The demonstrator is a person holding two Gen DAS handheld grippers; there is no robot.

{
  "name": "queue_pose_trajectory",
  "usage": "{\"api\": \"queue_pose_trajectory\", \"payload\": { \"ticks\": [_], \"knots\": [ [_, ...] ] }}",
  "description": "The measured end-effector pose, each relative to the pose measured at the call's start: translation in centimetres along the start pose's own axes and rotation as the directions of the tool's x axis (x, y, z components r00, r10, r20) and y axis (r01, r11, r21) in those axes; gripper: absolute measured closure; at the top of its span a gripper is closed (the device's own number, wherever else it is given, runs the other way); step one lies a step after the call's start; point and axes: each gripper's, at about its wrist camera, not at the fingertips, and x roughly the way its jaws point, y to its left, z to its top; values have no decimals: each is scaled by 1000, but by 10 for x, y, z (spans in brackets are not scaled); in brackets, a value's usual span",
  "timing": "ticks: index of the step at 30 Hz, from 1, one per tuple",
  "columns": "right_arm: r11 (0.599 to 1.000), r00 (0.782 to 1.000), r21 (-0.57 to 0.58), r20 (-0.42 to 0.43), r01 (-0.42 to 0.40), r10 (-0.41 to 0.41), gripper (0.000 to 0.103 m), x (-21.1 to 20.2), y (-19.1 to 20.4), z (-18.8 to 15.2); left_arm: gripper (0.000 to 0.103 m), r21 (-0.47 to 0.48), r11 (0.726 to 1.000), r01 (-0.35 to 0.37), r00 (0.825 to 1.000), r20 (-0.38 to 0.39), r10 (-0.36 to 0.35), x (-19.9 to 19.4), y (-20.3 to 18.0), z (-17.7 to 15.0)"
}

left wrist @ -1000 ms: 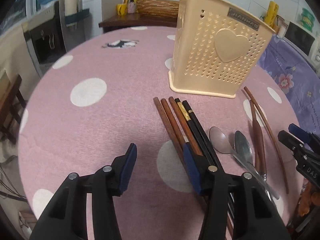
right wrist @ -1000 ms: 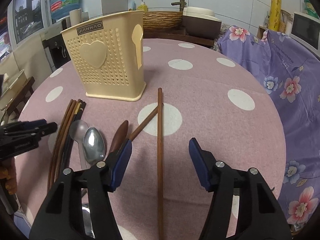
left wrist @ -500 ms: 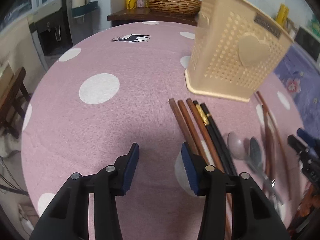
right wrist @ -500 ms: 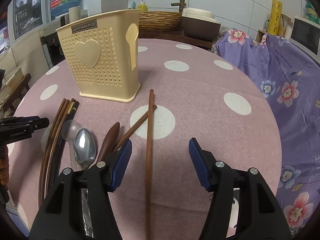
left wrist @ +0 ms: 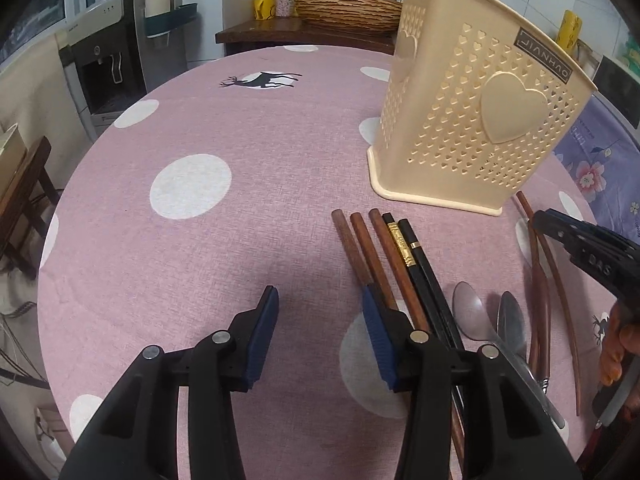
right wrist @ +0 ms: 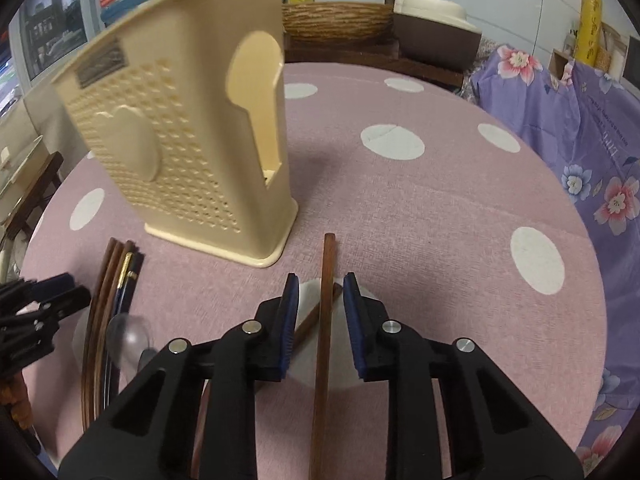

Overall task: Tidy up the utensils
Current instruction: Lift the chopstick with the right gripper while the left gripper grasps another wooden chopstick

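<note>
Right claw (right wrist: 321,300) closing around one brown chopstick (right wrist: 325,320), blue pads near but not yet pressing it; left claw (left wrist: 320,316) apart over bare pink desk (left wrist: 240,160), holding nothing. Nothing seen put away yet: chopsticks (left wrist: 384,252) and spoons (left wrist: 472,316) all lying flat beside the yellow holder (left wrist: 472,120). Inside of holder hidden, handle ends cut off below.
</note>
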Motion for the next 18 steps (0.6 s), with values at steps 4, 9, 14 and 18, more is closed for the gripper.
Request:
{"api": "queue_pose_trajectory", "payload": {
  "ticks": [4,9,14,18],
  "knots": [
    [1000,999,3,-31,27,-27,83,18,0,7,59,-7,1000,4,1000,-1,-4,-1,1,2],
    [999,999,-11,-40,33,-34,95,30,-3,13,59,-7,1000,11,1000,-6,-11,2,-2,5],
    [1000,1000,21,-27,17,-16,95,25,-13,14,61,20,999,-44,999,5,44,5,-6,8],
    [1000,1000,22,-1,19,-19,95,13,-15,11,62,-24,1000,-6,1000,-30,5,7,-2,17]
  ]
}}
